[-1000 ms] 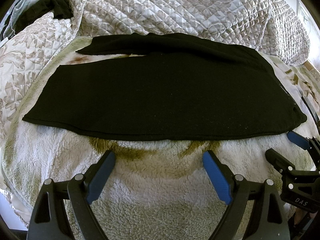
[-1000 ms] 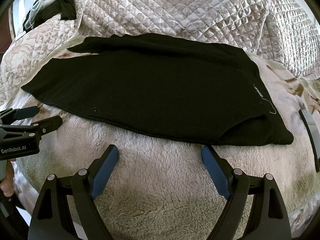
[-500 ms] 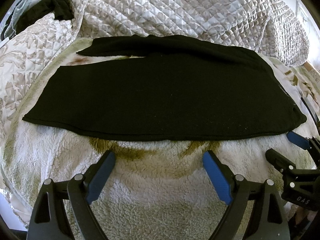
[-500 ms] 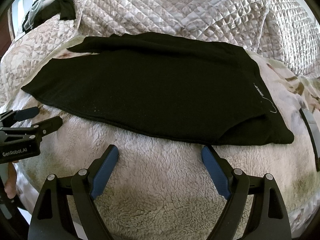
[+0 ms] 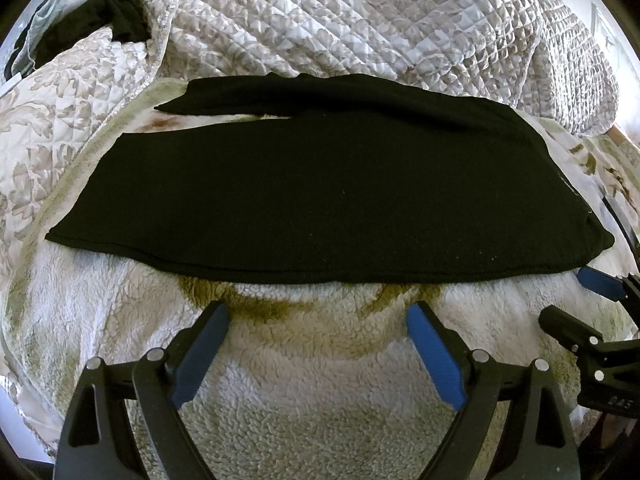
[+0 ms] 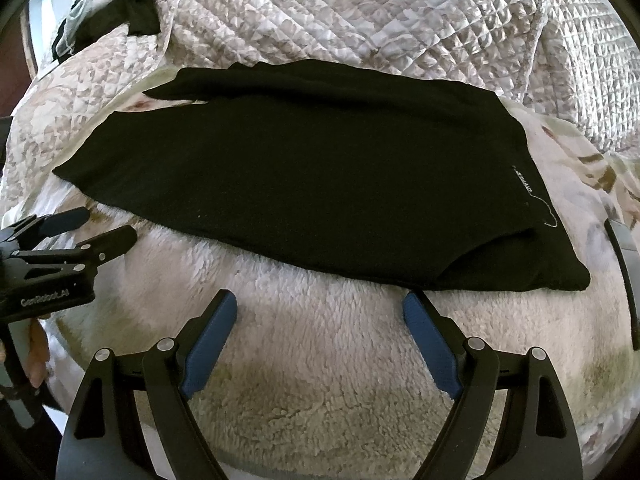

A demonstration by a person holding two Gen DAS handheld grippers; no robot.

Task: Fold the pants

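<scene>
Bed w/ quilt (image 5: 360,28) at back, fleece blanket (image 5: 320,380) on top. Black pants (image 5: 312,196) lie flat across the blanket, one leg over the other, waistband to my right. Nothing's shifted vs a sec ago, so I judge next fold not begun. Left tool (image 5: 316,344) and right tool (image 6: 320,332) both spread apart, empty, just short of near hem.

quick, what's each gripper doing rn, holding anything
Left gripper: open, holding nothing, short of the pants.
Right gripper: open, holding nothing, also short of the pants.
</scene>
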